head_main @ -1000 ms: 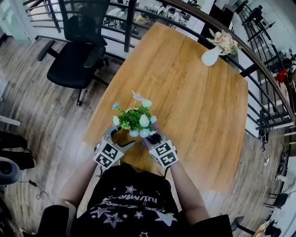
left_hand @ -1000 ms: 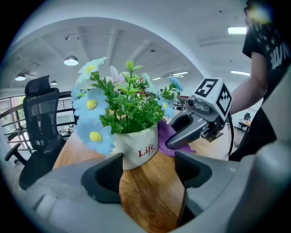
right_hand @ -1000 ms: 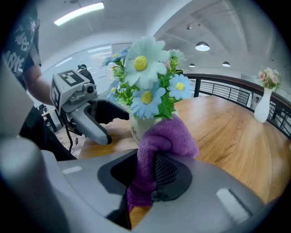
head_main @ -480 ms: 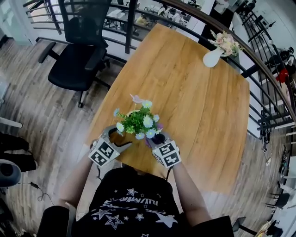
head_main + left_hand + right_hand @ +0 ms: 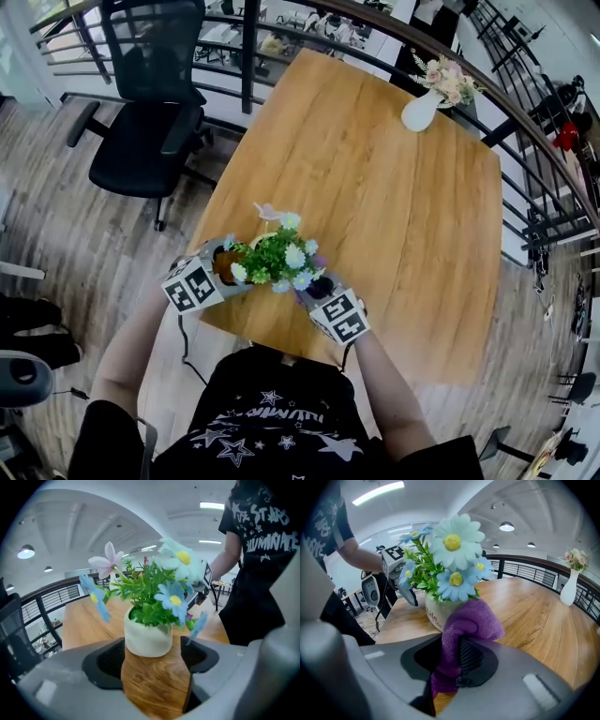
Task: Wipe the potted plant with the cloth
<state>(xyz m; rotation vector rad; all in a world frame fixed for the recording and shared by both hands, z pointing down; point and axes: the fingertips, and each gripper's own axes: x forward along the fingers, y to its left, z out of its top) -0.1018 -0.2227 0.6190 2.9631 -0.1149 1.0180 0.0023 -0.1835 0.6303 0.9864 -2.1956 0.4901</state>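
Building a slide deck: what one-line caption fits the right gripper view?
Right gripper holds a purple cloth up to the potted plant on a wooden table.

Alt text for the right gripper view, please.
The right gripper clamps a purple cloth, its bunched end right by the white pot of a plant with blue and white flowers. The pot stands on a wooden table.
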